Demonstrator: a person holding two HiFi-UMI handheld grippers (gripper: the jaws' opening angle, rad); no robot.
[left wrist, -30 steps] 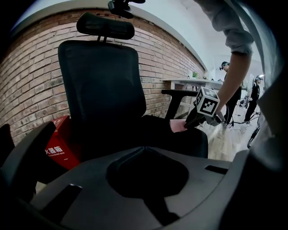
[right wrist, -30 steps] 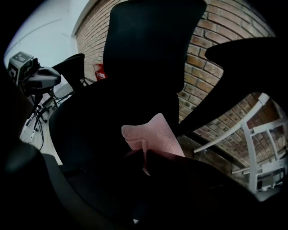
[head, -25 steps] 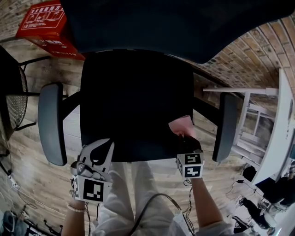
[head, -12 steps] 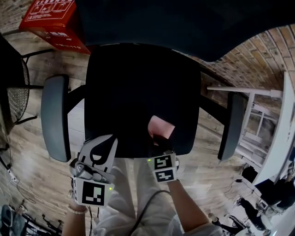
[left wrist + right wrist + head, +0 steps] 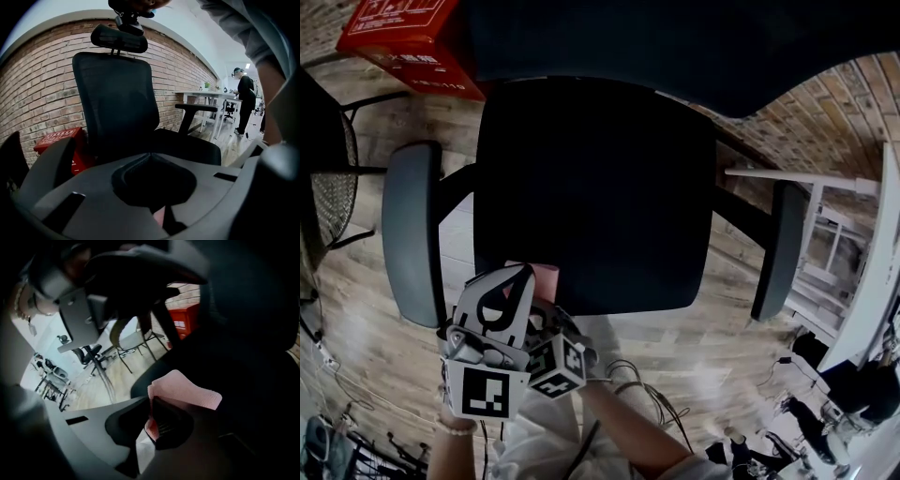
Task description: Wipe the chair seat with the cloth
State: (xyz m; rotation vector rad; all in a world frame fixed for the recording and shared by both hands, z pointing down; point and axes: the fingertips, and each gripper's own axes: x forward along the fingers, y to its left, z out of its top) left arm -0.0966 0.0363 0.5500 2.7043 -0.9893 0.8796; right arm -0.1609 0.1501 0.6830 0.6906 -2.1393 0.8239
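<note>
Right claw [image 5: 151,405] is clamped on the pink cloth [image 5: 187,389], which is pressed on the chair seat [image 5: 595,187] near its front left corner. Left claw [image 5: 149,155] hangs just beside it at the seat's front edge, tips pinched together with nothing in them. Past the seat's back there's a red box [image 5: 408,37] on the floor.

Left tongs [image 5: 150,155] closed on nothing, right tongs [image 5: 152,418] tucked just beside them — clamped on pink cloth [image 5: 185,390]
</note>
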